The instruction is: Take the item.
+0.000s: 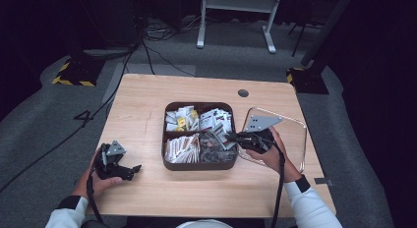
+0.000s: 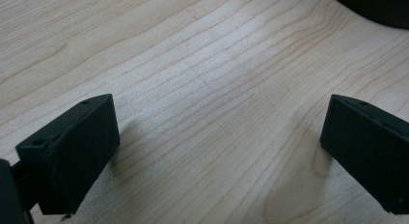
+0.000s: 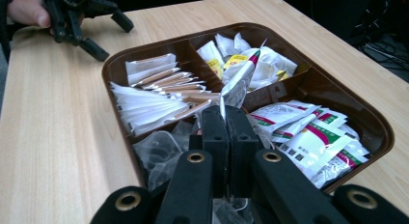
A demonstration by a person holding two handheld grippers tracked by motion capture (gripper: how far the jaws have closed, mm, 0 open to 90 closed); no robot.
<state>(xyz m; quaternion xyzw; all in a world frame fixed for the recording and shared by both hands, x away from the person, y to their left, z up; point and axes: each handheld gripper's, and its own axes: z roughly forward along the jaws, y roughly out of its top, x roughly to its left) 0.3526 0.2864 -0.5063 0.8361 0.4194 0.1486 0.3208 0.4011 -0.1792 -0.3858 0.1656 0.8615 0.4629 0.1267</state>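
My right gripper (image 3: pixel 225 119) is clamped on a silver sachet (image 3: pixel 236 86), which stands up at twelve o'clock from the jaws above the brown divided tray (image 3: pixel 115 69). My left gripper (image 1: pixel 129 170) rests spread apart on bare table (image 1: pixel 142 105) at nine o'clock of the tray.

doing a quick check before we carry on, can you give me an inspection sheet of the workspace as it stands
surface: light wooden table, bare around the left claw
job's things: brown divided tray of sachets; one thin packet pinched upright over it
clutter: clear lid lying right of the tray, partly under the right hand
grippers: left claw open, jaws wide apart over bare wood, nothing between them; right claw shut on the packet above the tray
cables: one trails from each claw toward the person; more lie on the floor behind the table
surroundings: grey carpet, white desk frame, dark room beyond
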